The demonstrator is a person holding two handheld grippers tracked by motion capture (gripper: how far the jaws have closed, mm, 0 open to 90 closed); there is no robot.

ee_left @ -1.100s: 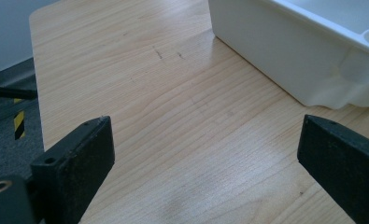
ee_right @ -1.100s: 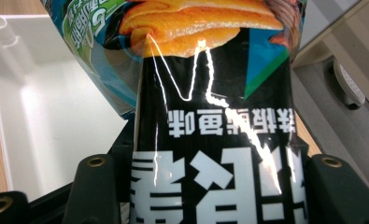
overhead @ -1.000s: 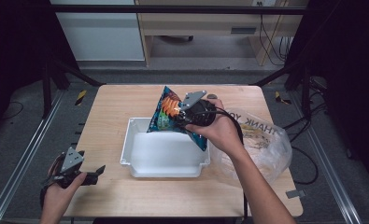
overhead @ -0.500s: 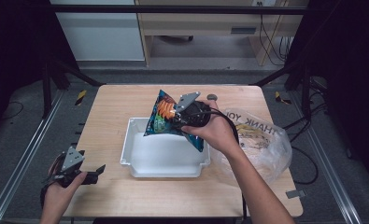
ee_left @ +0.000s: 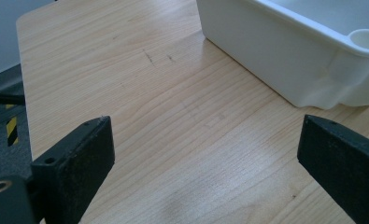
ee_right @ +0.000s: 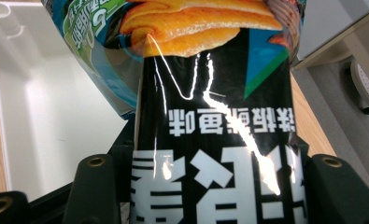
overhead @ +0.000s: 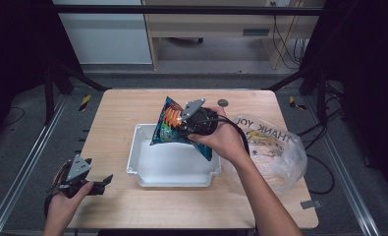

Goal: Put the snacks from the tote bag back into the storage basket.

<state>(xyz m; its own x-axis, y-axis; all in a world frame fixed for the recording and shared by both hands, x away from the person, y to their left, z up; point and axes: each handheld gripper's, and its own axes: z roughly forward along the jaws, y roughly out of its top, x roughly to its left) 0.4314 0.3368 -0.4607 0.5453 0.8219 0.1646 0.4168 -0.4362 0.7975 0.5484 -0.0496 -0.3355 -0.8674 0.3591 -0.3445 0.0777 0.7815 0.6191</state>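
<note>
A wooden table (overhead: 132, 108) is seen from above; a snack bag (overhead: 169, 123) is held clamped by the right gripper (overhead: 184, 125) over the far edge of a white tray (overhead: 169, 169). In the left gripper view, the left gripper (ee_left: 205, 172) is spread open, nothing gripped, above the table's near-left corner. In the right gripper view, the bag (ee_right: 210, 116) is pinched between the jaws.

Bright tabletop, dark surroundings

Overhead light falls evenly on the wooden table (overhead: 132, 206), while the floor and frame around it sink into near black. White glare streaks cross the glossy snack bag (ee_right: 210, 121), which is close and slightly soft. The white bin (ee_left: 285, 51) looks washed out, its shadow faint; the high view is grainy.
</note>
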